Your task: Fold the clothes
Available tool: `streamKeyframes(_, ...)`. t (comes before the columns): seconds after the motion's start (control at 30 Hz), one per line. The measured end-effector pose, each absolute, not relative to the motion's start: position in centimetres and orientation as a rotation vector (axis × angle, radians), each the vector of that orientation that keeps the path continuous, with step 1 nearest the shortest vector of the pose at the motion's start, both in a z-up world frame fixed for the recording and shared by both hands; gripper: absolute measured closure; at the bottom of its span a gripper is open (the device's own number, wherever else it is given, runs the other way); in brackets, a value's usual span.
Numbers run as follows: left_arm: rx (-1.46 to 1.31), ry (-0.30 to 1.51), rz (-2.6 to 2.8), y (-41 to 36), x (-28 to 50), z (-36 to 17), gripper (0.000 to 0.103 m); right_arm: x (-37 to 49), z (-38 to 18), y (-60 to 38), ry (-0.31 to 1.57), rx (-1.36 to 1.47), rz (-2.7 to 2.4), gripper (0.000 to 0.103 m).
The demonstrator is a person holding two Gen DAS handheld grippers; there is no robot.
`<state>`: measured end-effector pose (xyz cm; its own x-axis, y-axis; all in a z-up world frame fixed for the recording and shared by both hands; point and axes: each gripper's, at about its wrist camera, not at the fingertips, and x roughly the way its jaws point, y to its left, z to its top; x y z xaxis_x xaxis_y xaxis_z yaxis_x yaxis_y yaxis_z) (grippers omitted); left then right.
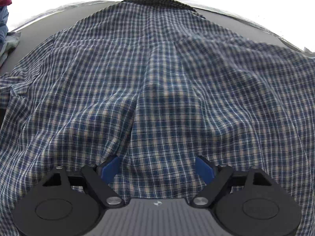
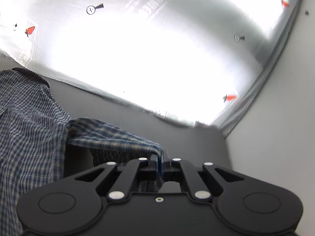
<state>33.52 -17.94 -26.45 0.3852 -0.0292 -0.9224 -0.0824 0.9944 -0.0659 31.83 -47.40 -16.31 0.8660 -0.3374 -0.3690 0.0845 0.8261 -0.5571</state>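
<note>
A blue and white checked shirt point(image 1: 157, 90) lies spread over a dark grey table point(image 1: 35, 35), its dark collar at the far edge. My left gripper point(image 1: 157, 167) is open just above the shirt's near part, blue pads apart, holding nothing. In the right wrist view the shirt point(image 2: 29, 129) is at the left and its sleeve point(image 2: 118, 137) stretches toward my right gripper point(image 2: 159, 163), which is shut on the sleeve's end and holds it lifted off the table.
A white sheet printed with carrots point(image 2: 157, 59) lies beyond the table's far edge. A white wall point(image 2: 275, 137) stands at the right. A pile of other clothes point(image 1: 5, 23) sits at the table's far left.
</note>
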Motion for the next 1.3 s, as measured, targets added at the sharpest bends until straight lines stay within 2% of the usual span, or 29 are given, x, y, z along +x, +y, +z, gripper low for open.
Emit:
streamKeyframes(0.13, -0.067, 1.186, 0.053, -18.1, 34.1, -26.6, 0.015, 30.6, -15.7, -44.4, 0.321, -0.707, -0.158, 0.100)
streamKeyframes(0.2, -0.042, 1.191, 0.052, -18.3, 34.4, -26.8, 0.012, 30.4, -18.0, -43.2, 0.462, -0.658, -0.009, 0.097)
streamKeyframes(0.3, -0.010, 1.200, 0.042, -18.7, 34.8, -26.9, 0.010, 30.7, -23.1, -42.4, 0.788, -0.454, 0.186, 0.092)
streamKeyframes(0.37, -0.012, 1.207, 0.036, -18.6, 34.9, -26.8, 0.010, 30.3, -23.0, -44.1, 0.810, -0.318, 0.148, 0.090)
streamKeyframes(0.43, -0.011, 1.212, 0.029, -18.6, 35.0, -26.8, 0.009, 29.9, -22.8, -45.9, 0.828, -0.182, 0.109, 0.084)
streamKeyframes(0.5, -0.004, 1.218, 0.022, -18.7, 35.1, -26.9, 0.006, 29.5, -22.7, -47.6, 0.844, -0.045, 0.070, 0.058)
streamKeyframes(0.53, 0.000, 1.220, 0.020, -18.8, 35.1, -26.9, 0.005, 29.3, -22.6, -48.5, 0.848, 0.022, 0.049, 0.056)
streamKeyframes(0.63, 0.000, 1.228, 0.018, -19.0, 35.3, -27.1, 0.004, 30.1, -21.3, -53.5, 0.793, 0.257, -0.060, 0.054)
streamKeyframes(0.8, -0.002, 1.228, 0.026, -18.7, 35.2, -27.6, 0.003, 31.9, -23.4, -60.8, 0.771, 0.691, -0.221, 0.051)
streamKeyframes(0.97, -0.009, 1.229, 0.037, -18.7, 35.2, -27.9, 0.003, 34.3, -25.5, -62.7, 0.790, 0.833, -0.253, 0.048)
streamKeyframes(1.17, -0.015, 1.231, 0.048, -18.8, 35.0, -27.8, 0.002, 33.1, -26.1, -65.7, 0.669, 1.076, -0.288, 0.045)
streamKeyframes(1.23, -0.015, 1.234, 0.048, -18.8, 35.0, -27.9, 0.002, 32.7, -25.8, -66.2, 0.651, 1.057, -0.317, 0.045)
streamKeyframes(1.3, -0.014, 1.237, 0.047, -18.8, 35.0, -27.9, 0.001, 32.7, -25.2, -65.7, 0.695, 0.900, -0.354, 0.045)
